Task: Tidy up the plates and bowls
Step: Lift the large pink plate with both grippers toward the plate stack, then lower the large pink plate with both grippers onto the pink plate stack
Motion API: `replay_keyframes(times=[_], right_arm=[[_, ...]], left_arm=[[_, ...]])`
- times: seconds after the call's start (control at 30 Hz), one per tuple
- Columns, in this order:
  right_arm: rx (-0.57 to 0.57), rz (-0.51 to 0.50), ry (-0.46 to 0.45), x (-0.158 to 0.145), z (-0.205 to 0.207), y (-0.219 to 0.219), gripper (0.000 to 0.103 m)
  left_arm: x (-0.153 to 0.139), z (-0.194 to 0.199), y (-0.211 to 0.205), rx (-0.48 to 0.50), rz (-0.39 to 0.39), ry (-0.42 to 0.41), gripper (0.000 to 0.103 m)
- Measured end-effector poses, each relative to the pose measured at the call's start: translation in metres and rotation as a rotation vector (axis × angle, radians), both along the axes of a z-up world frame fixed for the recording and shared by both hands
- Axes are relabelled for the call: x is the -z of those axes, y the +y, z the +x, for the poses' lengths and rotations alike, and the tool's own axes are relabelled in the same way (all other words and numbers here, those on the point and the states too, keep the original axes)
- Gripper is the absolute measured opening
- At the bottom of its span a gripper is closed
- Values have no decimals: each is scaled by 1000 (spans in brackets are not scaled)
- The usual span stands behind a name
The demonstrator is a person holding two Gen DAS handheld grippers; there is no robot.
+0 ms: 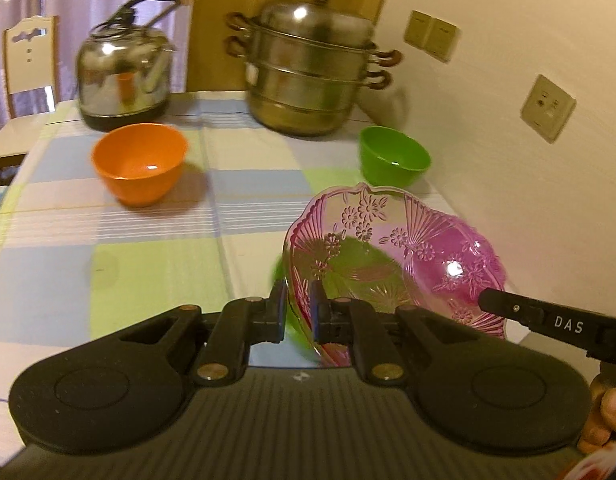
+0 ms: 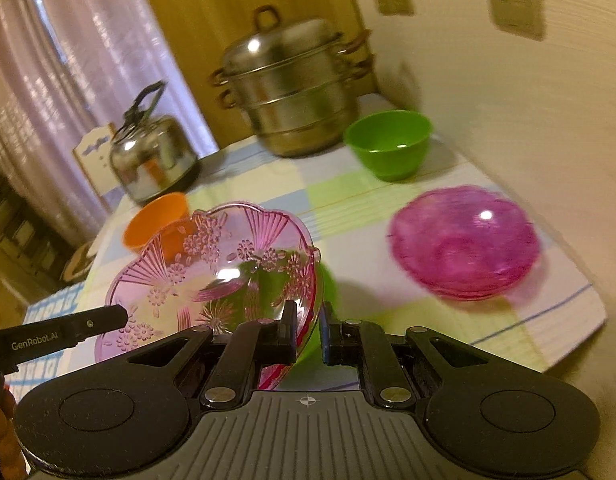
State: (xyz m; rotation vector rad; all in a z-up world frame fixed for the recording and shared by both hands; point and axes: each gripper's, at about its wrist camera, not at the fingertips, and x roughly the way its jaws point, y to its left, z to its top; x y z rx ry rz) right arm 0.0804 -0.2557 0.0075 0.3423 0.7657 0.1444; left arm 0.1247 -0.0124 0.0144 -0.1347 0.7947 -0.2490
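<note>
Both grippers, left (image 1: 296, 312) and right (image 2: 308, 330), clamp one moulded pink plate (image 1: 408, 248), apparently glass, above checked tablecloth (image 1: 156, 240).

Left hand-held gripper (image 1: 297, 312): fingers nearly closed, pinching a thin rim between the pads; level, pointing toward 12 o'clock. Right hand-held gripper (image 2: 309, 330): same narrow pinch, rolled slightly. Each one's finger tip enters the other's view, at 3 o'clock and 9 o'clock. Operator's fingers (image 1: 606, 412) show at lower right.

warm dim indoor light; motion blur throughout — fisheye bending at edges
</note>
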Motion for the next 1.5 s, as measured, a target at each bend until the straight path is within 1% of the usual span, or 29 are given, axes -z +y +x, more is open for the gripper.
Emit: replay_keyframes(times=[0.1, 0.47, 0.7, 0.9, 1.17, 1.5], right_arm=[[40, 4, 4, 0, 1, -23, 11], [149, 9, 12, 7, 8, -83, 11], [194, 18, 26, 18, 16, -111, 11], [220, 14, 46, 34, 30, -134, 11], [227, -24, 52, 56, 56, -162, 11], [186, -105, 48, 80, 94, -178, 11]], left_arm=[[1, 9, -19, 33, -13, 6, 10], [2, 33, -85, 132, -3, 15, 10], [9, 49, -119, 167, 14, 27, 10], [20, 70, -152, 190, 37, 41, 10], [44, 96, -187, 204, 72, 64, 10], [75, 124, -213, 193, 100, 97, 10]])
